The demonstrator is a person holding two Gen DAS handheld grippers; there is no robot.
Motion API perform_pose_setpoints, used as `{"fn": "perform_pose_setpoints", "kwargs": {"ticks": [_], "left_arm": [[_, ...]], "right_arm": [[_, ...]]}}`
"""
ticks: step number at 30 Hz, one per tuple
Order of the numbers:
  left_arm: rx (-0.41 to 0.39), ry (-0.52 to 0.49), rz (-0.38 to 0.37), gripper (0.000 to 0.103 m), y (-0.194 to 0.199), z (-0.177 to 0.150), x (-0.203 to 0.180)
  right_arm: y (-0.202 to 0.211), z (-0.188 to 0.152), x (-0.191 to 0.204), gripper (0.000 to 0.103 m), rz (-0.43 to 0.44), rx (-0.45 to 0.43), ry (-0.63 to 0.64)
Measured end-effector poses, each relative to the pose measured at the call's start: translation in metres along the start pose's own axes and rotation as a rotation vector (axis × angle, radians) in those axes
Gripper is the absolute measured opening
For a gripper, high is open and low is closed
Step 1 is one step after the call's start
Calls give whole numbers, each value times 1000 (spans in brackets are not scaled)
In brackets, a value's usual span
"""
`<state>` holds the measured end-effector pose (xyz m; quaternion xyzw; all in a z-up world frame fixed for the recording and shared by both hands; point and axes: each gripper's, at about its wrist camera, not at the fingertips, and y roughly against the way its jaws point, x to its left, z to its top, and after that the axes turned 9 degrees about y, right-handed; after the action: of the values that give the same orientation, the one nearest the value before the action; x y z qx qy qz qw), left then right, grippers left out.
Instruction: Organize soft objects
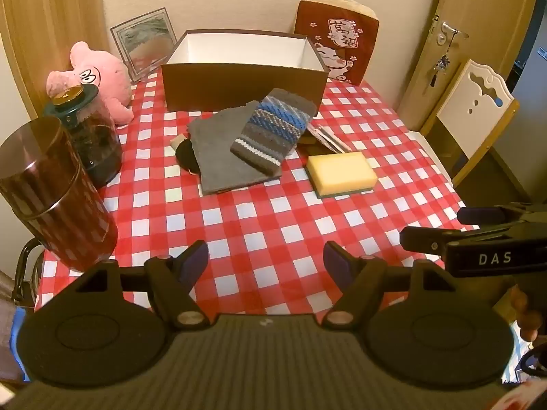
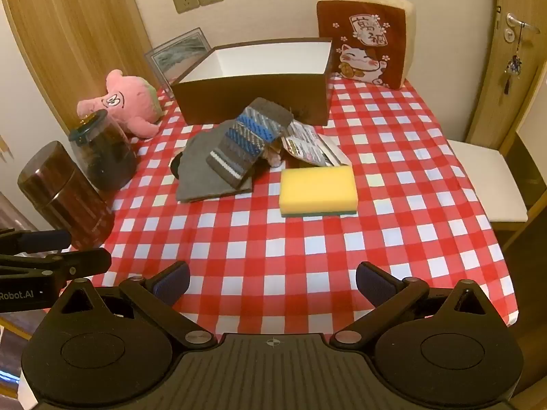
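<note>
Yellow sponge (image 2: pixel 318 189) lies ahead of the right hand-held gripper (image 2: pixel 272 282) — jaws wide, empty.

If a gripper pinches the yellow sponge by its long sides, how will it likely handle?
The yellow sponge looks like foam, so it will probably squash under the pads and weigh little. Its flat block shape and the green scouring layer beneath suggest it won't roll and would drag rather than slide on the checked tablecloth.

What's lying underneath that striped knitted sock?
The striped sock lies on a grey cloth, which rests on the checked tablecloth. A black item pokes out from under the cloth's left edge; most of it is covered, so it can't be identified.
</note>
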<state>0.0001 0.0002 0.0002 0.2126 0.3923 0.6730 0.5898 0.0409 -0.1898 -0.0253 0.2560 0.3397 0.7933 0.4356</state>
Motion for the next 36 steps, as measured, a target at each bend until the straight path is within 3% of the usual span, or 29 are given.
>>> {"fn": "perform_pose_setpoints", "kwargs": {"ticks": [36], "left_arm": [[0,3,0,73,0,1,1]], "right_arm": [[-4,6,4,103,-9,-2,13]]}}
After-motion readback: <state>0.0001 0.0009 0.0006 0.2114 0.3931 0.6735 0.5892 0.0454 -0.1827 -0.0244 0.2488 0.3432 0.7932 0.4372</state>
